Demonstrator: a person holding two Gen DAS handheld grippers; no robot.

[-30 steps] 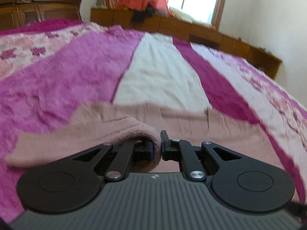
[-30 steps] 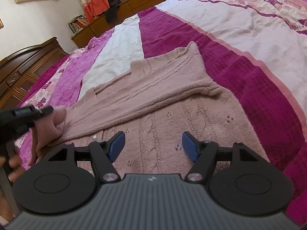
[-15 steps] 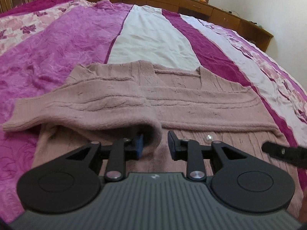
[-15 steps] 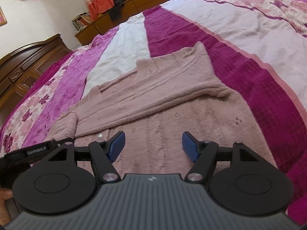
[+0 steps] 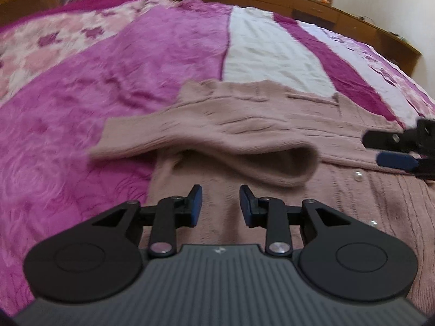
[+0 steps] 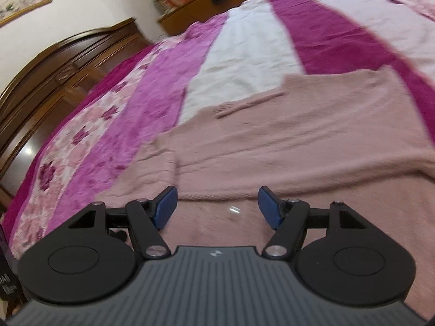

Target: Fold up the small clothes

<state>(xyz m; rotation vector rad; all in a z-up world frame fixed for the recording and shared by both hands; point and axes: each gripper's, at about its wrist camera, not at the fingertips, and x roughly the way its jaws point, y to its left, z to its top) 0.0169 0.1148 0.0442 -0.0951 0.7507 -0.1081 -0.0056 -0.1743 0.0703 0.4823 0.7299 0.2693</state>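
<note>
A pink sweater [image 5: 272, 125] lies flat on the bed [image 5: 81, 87], filling the middle and lower right of both views. One sleeve [image 5: 206, 135] is folded across its body, with a soft loop at the fold. The left tool [image 5: 220, 203] hangs just above the sweater, its jaws apart and holding nothing. The right tool [image 6: 216, 207] is also spread wide and empty, low over the sweater. A small white button [image 5: 358, 175] shows at the right of the left view.
</note>
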